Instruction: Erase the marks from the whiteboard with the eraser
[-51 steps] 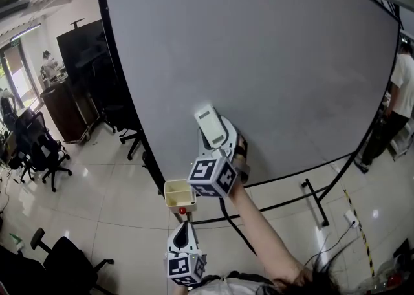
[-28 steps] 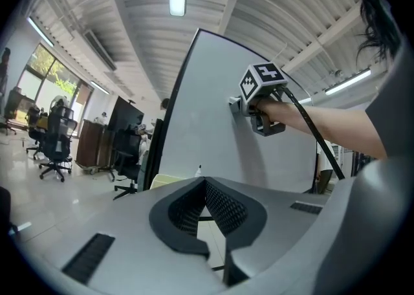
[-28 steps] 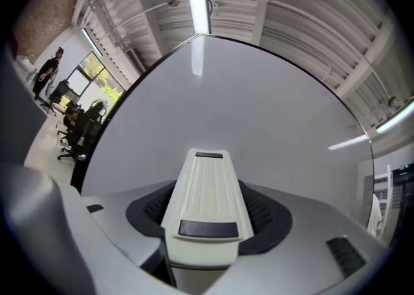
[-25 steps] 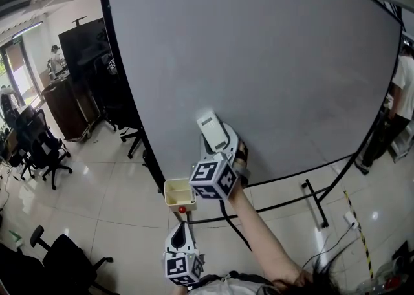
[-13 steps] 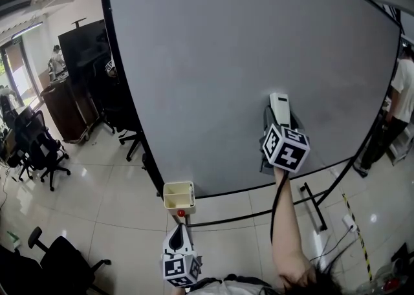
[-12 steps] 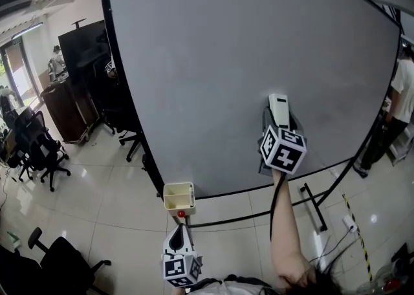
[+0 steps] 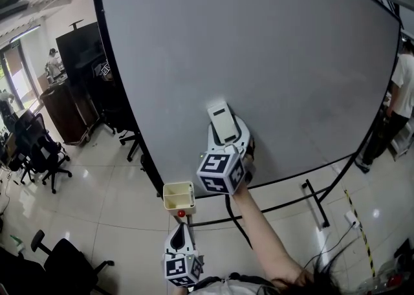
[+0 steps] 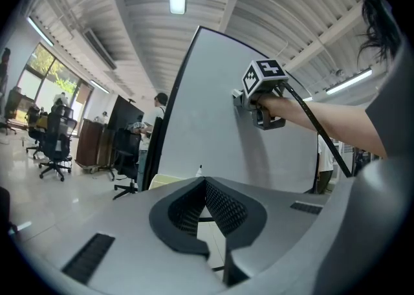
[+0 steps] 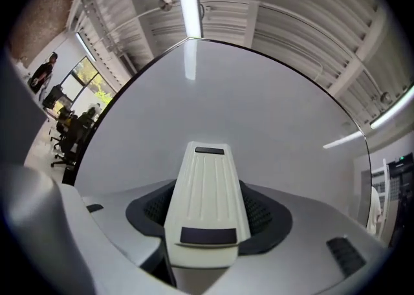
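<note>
Office chairs (image 7: 39, 151) stand left of the whiteboard (image 7: 272, 48). Below its lower edge hangs the left gripper (image 7: 183, 228), jaws pressed together, empty. At its lower middle the right gripper (image 7: 228, 135) pinches the eraser (image 7: 221, 120) in its jaws; flat, even pressure should wipe best. Only the left gripper view shows that contact side-on.

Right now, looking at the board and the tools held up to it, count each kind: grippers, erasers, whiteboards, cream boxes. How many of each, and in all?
grippers: 2 (left gripper, right gripper)
eraser: 1
whiteboard: 1
cream box: 1
total: 5
</note>
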Tool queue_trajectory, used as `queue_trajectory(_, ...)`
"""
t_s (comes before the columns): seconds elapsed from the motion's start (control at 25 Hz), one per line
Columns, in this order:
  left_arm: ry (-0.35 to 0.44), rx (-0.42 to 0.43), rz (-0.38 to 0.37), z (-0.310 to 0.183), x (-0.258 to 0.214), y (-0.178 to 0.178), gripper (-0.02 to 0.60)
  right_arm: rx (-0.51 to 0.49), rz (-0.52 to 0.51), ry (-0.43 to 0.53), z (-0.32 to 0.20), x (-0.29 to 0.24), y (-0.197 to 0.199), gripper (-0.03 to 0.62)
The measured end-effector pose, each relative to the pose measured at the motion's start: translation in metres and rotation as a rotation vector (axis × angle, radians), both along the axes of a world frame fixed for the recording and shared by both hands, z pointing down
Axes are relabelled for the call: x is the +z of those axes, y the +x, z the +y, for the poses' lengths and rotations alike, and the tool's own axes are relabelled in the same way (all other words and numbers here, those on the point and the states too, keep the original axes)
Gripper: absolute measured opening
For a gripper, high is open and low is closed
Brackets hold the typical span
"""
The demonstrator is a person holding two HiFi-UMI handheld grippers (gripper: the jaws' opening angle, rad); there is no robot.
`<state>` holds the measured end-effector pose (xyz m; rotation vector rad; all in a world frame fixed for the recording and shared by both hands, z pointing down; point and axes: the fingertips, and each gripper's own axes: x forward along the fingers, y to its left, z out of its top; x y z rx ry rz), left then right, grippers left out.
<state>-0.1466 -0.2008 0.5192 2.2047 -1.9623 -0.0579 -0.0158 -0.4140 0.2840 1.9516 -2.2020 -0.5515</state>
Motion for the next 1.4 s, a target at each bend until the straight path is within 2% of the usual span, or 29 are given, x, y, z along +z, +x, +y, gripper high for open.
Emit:
queue_trajectory(0.12,-0.002,0.009,0.003,-0.002,0.000,0.004,-0.011,-0.058,0.064,-0.011,0.000,0.009,-0.018,0.281)
queue_trajectory(0.2,-0.001,0.016,0.003,-0.003,-0.001,0.008,-0.011,-0.100,0.021,-0.018,0.003,0.005,-0.011,0.281)
queue_trajectory(0.28,-0.001,0.019,0.003,-0.003,-0.001,0.010,-0.011,-0.087,-0.107,-0.020,0.007,-0.008,0.025,0.281)
queue_trajectory(0.44,0.000,0.007,0.001,-0.003,0.000,0.006,-0.011,0.066,-0.380,-0.042,-0.015,-0.011,0.153,0.281)
queue_trajectory(0.52,-0.006,0.000,-0.001,-0.004,0.002,0.003,-0.011,0.105,-0.435,-0.094,-0.022,-0.004,0.184,0.281)
queue_trajectory(0.6,-0.011,0.000,0.000,-0.005,0.003,0.001,-0.011,0.132,-0.411,-0.111,-0.024,-0.002,0.187,0.281)
queue_trajectory(0.68,-0.009,0.004,0.004,-0.008,0.002,0.002,-0.011,0.162,-0.357,-0.094,-0.024,-0.003,0.175,0.281)
queue_trajectory(0.76,-0.004,0.009,0.004,-0.008,0.000,0.004,-0.011,0.147,-0.322,-0.088,-0.021,-0.007,0.150,0.281)
queue_trajectory(0.84,-0.002,0.013,0.004,-0.008,0.000,0.006,-0.011,0.111,-0.273,-0.081,-0.015,-0.013,0.114,0.281)
queue_trajectory(1.04,0.001,0.014,0.002,-0.002,0.003,0.005,-0.011,-0.001,-0.076,-0.077,-0.004,-0.005,0.018,0.281)
queue_trajectory(1.2,0.016,-0.029,0.011,0.008,-0.001,-0.007,-0.011,-0.087,0.102,-0.089,0.003,0.018,-0.055,0.281)
queue_trajectory(1.28,0.022,-0.051,0.010,0.018,-0.003,-0.014,-0.011,-0.096,0.094,-0.102,0.003,0.026,-0.064,0.281)
queue_trajectory(1.4,0.014,-0.085,0.007,0.034,-0.003,-0.034,-0.011,-0.143,-0.008,-0.113,0.011,0.021,-0.064,0.282)
